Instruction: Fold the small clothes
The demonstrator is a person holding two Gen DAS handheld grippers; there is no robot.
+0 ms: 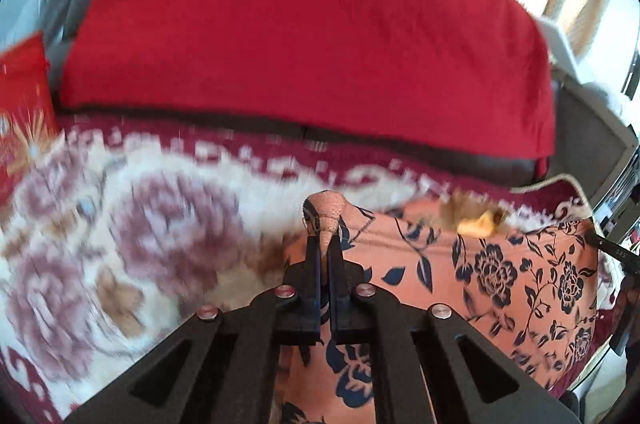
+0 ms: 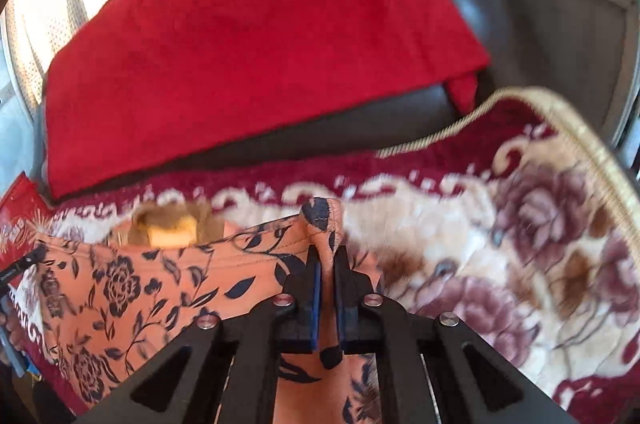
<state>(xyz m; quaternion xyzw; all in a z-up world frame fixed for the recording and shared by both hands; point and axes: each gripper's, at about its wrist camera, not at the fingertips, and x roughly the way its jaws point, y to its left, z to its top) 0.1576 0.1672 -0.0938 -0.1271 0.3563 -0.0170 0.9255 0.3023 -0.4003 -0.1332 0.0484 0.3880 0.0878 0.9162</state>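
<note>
A small orange garment (image 1: 500, 264) with dark blue flowers is stretched between both grippers over a flowered plush blanket (image 1: 140, 224). My left gripper (image 1: 325, 244) is shut on one bunched corner of it, which sticks up past the fingertips. In the right wrist view the same garment (image 2: 152, 280) spreads to the left, and my right gripper (image 2: 326, 252) is shut on its other corner. The cloth hangs taut between the two grips. The opposite gripper's black tip shows at the garment's far edge in each view.
A big red cushion (image 1: 300, 16) lies on a dark seat (image 2: 360, 128) behind the blanket. A red printed packet (image 1: 24, 104) sits at the left. The blanket's corded beige hem (image 2: 580, 128) curls up at the right. Striped curtains fill the background.
</note>
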